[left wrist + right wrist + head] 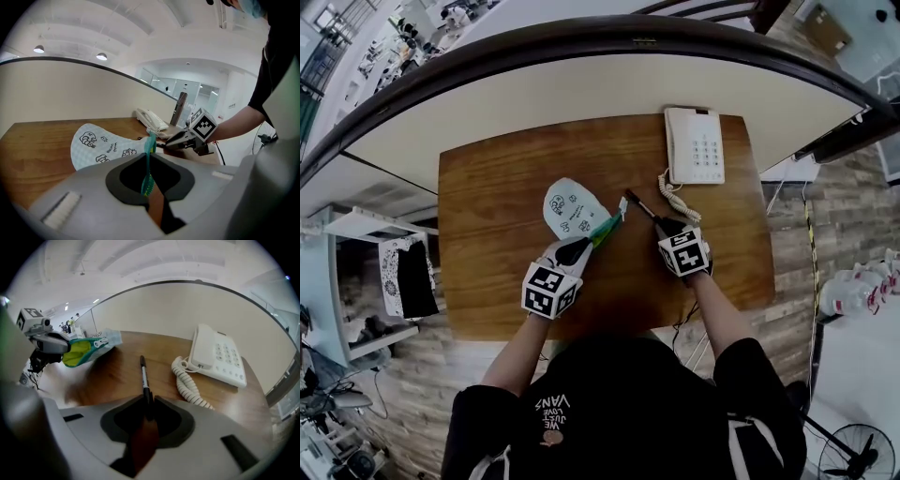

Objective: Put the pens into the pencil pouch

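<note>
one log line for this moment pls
left gripper: shut on pencil pouch edge | right gripper: shut on pen | pen: not yet in pouch

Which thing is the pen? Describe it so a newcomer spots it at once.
On the wooden table, find the white phone at the far right corner. Just left of its coiled cord, the pen sticks out of the right gripper toward the pouch. It is the only thin black stick there, with a pale band on its barrel.
</note>
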Available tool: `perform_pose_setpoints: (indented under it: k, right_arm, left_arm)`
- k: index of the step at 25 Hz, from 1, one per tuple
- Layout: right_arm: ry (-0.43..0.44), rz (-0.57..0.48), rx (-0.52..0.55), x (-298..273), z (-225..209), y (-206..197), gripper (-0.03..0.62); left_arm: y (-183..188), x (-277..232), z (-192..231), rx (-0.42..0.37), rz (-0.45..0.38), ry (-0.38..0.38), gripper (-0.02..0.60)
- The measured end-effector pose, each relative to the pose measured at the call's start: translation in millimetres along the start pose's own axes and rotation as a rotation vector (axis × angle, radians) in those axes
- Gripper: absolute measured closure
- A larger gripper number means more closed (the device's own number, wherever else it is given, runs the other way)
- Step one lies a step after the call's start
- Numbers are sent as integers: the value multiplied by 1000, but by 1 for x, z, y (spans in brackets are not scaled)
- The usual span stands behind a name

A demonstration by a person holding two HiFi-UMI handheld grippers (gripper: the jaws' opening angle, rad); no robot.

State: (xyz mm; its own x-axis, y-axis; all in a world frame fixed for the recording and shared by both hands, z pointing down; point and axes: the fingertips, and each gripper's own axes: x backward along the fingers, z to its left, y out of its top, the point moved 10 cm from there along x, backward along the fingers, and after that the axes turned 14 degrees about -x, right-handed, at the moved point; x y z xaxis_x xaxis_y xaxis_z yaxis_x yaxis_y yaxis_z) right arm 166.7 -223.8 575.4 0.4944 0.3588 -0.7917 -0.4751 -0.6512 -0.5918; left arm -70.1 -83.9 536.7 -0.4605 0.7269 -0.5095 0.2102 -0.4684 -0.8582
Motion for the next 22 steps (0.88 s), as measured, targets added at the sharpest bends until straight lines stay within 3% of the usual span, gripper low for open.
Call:
perform_pose_setpoints:
  k: [10,22]
  right_arm:
    - [-66,-42,-49,33,34,-12,525]
    - [-61,-169,-173,88,115,-36,526]
  left_arm:
    - [0,6,5,-9,-6,-22,549]
    - [4,14,10,-40,-11,-36,549]
